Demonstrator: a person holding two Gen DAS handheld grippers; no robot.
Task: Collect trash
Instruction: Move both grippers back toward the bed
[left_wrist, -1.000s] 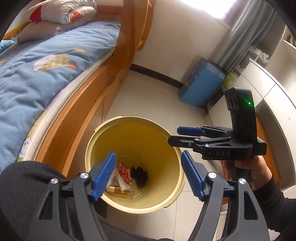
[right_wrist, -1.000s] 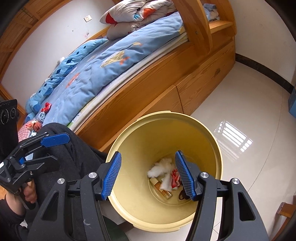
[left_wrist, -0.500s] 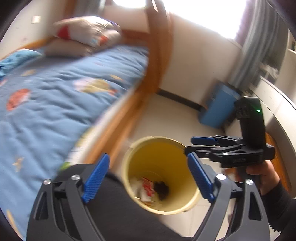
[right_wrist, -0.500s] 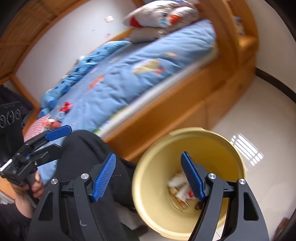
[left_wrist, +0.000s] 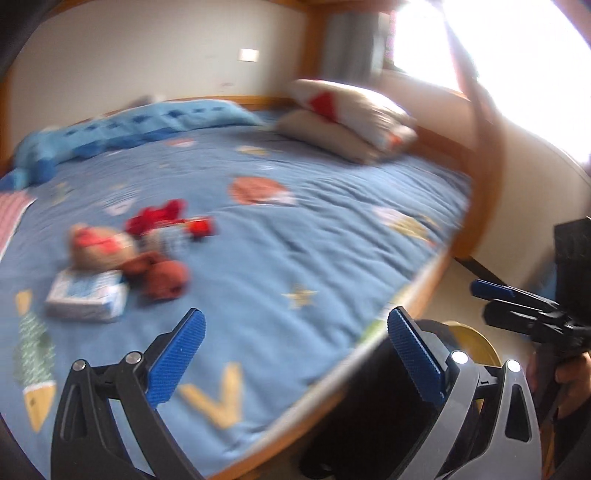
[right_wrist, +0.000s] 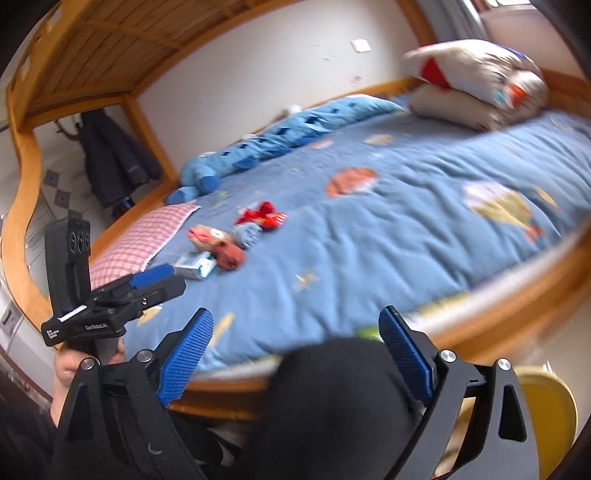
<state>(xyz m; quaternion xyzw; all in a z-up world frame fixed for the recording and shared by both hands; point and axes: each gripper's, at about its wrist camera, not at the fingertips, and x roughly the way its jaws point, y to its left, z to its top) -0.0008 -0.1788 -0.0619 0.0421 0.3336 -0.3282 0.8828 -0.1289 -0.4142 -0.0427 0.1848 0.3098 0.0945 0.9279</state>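
Far left on the bed (left_wrist: 332, 236), your next pickups lie in a loose cluster on the blue quilt (right_wrist: 424, 236): a small white-and-blue carton (left_wrist: 86, 295) nearest the edge, brown wads (left_wrist: 162, 275) touching it on its right, a tan-and-red wrapper (left_wrist: 98, 243) behind, red scraps (left_wrist: 166, 216) furthest back. Motion blur hides finer detail; exact item count cannot be told. Step in hand, as judged: return leg from bin to bed, both claws free for another load. Your left claw (left_wrist: 293, 354) stands wide, nothing between its blue pads (left_wrist: 177, 354); its jaws have just been opening. It points down across the near quilt, the cluster up and left of its line and well apart from the pads. In the right wrist view the same claw sits at left with a hand (right_wrist: 70, 365) under the grip, tips near the carton (right_wrist: 195, 264) in the picture, contact not shown. Your right claw (right_wrist: 295, 365) is likewise wide and empty, jaws just been opening, aimed over a dark-clothed knee (right_wrist: 332, 398) toward the bed edge. Far right and low, the yellow bin (right_wrist: 550, 406) shows only a slice of rim, beside the bed frame. Next move calls for: swing left, pitch down onto the carton or the wads, pads either side, then close. Soft wads may snag the quilt; pinch shallow.
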